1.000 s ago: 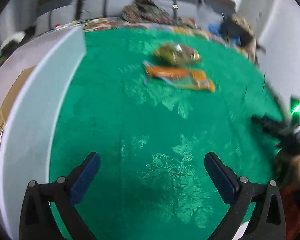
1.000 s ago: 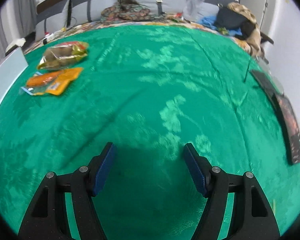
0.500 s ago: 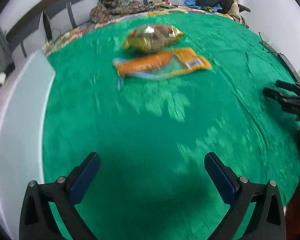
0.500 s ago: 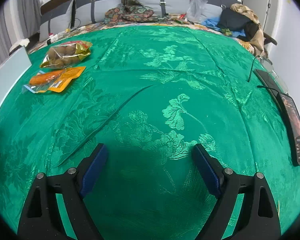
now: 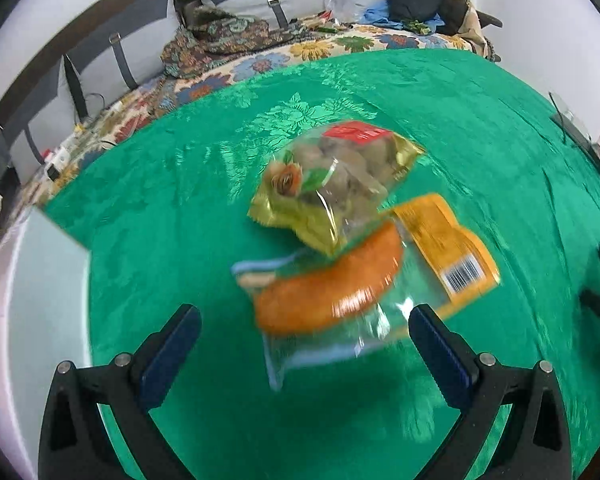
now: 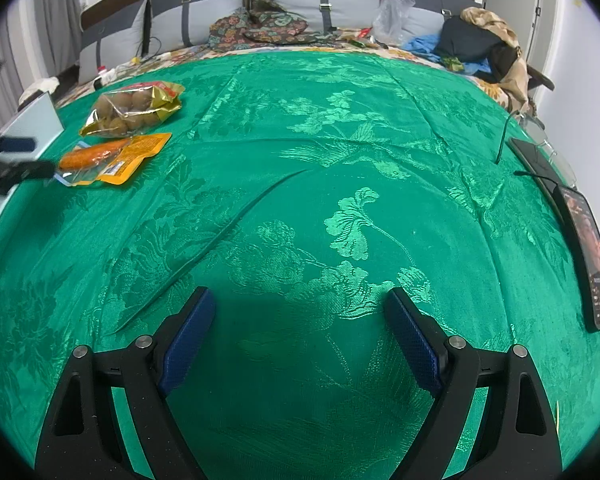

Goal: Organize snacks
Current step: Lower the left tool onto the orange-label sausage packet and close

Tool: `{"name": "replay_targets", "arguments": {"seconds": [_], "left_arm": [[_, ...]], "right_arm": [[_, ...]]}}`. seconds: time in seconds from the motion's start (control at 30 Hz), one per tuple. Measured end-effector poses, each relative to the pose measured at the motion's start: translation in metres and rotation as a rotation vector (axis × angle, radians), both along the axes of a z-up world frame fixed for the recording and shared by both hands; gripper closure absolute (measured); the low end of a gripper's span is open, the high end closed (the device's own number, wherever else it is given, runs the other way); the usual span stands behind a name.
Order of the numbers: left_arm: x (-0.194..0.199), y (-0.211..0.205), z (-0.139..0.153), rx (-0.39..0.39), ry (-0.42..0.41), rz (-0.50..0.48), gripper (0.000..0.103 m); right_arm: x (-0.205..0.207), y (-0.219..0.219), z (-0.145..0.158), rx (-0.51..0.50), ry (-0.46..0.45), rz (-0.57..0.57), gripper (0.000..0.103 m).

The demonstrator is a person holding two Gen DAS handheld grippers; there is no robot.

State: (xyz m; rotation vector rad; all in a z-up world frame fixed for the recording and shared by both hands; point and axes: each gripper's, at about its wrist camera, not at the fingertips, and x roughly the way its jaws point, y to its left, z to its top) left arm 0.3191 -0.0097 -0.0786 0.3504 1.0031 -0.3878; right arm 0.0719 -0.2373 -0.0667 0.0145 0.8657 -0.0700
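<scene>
Since a second ago your left gripper (image 5: 304,344) has closed in on the snacks; its jaws stand wide apart and empty, just short of the sausage pack (image 5: 364,284). Your right gripper (image 6: 300,332) hangs apart over bare cloth (image 6: 340,140), well away. The nut bag (image 5: 336,176) overlaps the sausage pack's far edge, so a pinch may drag both or slip on the slick film. Count: two snacks, two grippers, one white box (image 5: 32,280) at left.

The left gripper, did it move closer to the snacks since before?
Yes. The left gripper has moved forward over the green cloth toward the orange sausage packet, which now lies just ahead of its open fingers.
</scene>
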Motion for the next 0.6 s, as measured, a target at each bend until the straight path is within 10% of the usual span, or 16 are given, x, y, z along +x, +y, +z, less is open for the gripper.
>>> {"name": "replay_targets", "arguments": {"seconds": [0.4, 0.6], "left_arm": [[0.019, -0.003, -0.028, -0.156, 0.185, -0.075, 0.001], [-0.037, -0.009, -0.022, -0.093, 0.302, -0.328, 0.002]], "right_arm": [[0.000, 0.000, 0.000, 0.000, 0.000, 0.000, 0.014], [0.000, 0.000, 0.000, 0.000, 0.000, 0.001, 0.014]]}}
